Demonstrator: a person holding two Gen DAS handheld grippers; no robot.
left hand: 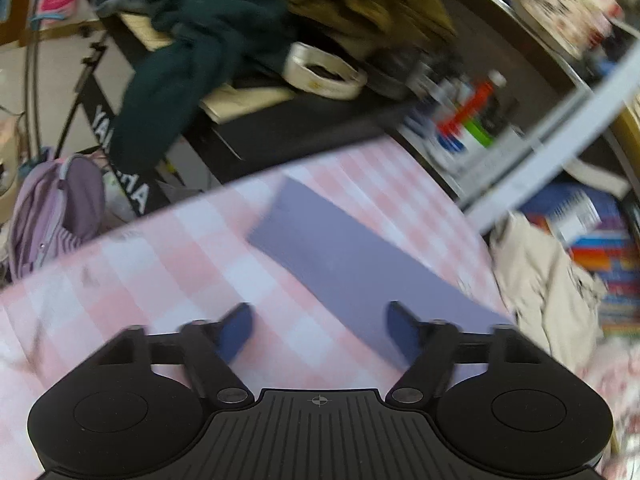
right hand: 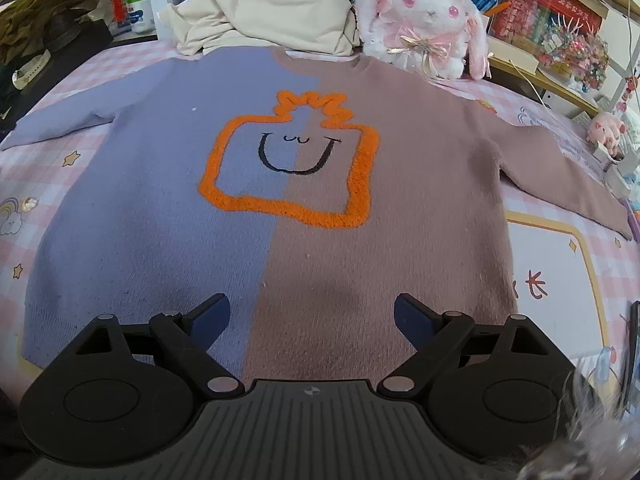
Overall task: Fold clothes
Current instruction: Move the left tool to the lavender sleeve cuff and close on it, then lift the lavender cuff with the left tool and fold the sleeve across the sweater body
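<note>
Just ahead of the right gripper, its jaws gaping and holding nothing, the sweater is lying flat, front up, sleeves spread. The left gripper, also gaping, is hovering over the purple sleeve. Any fold should pinch cuffs cleanly. Beyond, a cream garment and plush rabbit are crowding the collar.

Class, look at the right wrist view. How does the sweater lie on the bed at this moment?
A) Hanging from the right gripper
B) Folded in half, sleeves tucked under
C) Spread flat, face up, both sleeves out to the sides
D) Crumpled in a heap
C: the sweater lies flat on the bed with its orange design up, both sleeves spread, and the right gripper open, holding nothing.
</note>
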